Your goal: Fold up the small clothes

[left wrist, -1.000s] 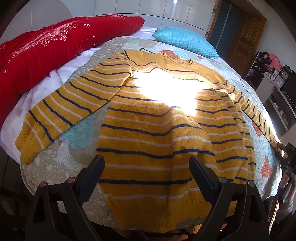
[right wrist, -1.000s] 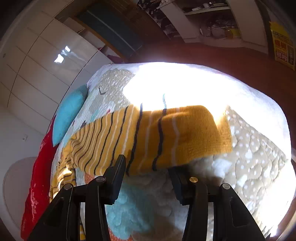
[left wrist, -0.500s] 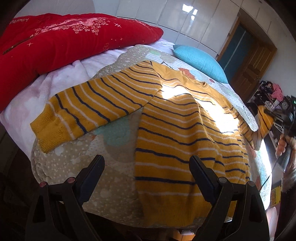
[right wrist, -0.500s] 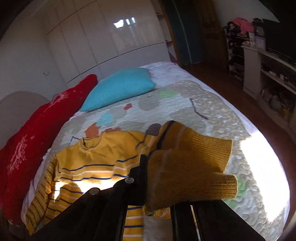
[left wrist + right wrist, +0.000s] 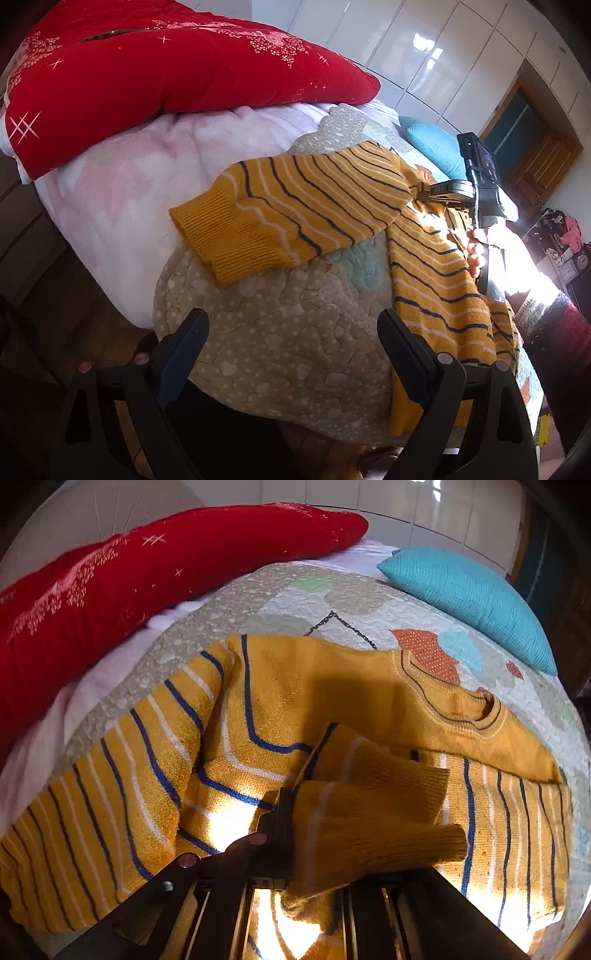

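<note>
Right wrist view: striped sweater (image 5: 280,686) lies on the bed (image 5: 303,590); right gripper (image 5: 317,834) jaws clamp its sleeve cuff (image 5: 373,834) over the body. Left gripper (image 5: 291,354) jaws gape empty; far sleeve (image 5: 295,206) unfolded. Folding barely begun.

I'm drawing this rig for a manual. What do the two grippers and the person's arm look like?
The left gripper is black plastic: two flat, tapered fingers on angular frames with small silvery-pink rivets. The right gripper has the same black build, a grey metal bar, a boxy black camera on top with a blue-tinted lens, and a grey handle. The sleeve is knit, banded cream, black and dark red.
</note>
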`<action>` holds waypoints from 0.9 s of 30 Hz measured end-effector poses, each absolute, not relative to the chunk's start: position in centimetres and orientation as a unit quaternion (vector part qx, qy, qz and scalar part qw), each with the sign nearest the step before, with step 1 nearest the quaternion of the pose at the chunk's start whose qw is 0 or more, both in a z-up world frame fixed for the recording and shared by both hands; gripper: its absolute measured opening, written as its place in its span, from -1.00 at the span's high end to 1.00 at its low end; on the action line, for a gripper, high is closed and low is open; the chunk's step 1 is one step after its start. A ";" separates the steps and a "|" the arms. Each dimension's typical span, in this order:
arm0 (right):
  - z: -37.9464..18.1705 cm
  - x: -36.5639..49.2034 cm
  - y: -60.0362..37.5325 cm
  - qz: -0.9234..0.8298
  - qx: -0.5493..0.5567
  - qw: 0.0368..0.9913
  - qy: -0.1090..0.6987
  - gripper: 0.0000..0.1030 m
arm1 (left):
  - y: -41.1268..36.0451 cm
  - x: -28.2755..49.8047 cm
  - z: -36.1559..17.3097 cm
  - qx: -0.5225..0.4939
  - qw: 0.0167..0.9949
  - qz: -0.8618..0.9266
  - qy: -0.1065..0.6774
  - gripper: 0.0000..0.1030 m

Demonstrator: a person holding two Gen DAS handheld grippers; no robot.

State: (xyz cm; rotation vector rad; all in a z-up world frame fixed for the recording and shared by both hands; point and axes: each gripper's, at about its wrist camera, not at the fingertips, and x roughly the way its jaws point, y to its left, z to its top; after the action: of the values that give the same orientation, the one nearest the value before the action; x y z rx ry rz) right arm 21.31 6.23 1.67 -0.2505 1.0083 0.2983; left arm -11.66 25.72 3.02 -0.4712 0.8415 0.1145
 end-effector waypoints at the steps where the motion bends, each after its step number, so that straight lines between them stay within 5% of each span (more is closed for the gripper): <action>1: 1.5 21.1 6.9 0.137 -0.140 0.859 0.473 0.75 | 25.9 -11.7 2.8 -0.227 0.884 0.056 0.406 -0.78; 4: 1.7 20.4 8.8 0.154 -0.173 0.857 0.460 0.09 | 26.1 -11.7 2.4 -0.234 0.880 0.056 0.409 -0.78; 5: 1.8 20.0 9.6 0.165 -0.187 0.857 0.451 0.04 | 26.1 -11.7 2.3 -0.236 0.880 0.056 0.409 -0.78; 12: 3.9 16.0 11.0 0.215 -0.220 0.854 0.420 -0.07 | 25.6 -11.9 3.0 -0.234 0.882 0.059 0.404 -0.78; 14: 5.1 14.7 8.3 0.210 -0.192 0.863 0.418 -0.23 | 25.8 -11.9 3.2 -0.230 0.884 0.067 0.401 -0.78; 27: 7.1 4.1 -16.4 0.060 -0.096 0.887 0.447 -0.40 | 31.0 -6.8 3.1 -0.167 0.893 0.149 0.391 -0.78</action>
State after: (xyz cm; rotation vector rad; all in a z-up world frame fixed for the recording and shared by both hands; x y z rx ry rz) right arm 4.07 -16.35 7.10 -0.1988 0.9292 0.1240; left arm -6.84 31.01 3.05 -0.3471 0.8102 0.3098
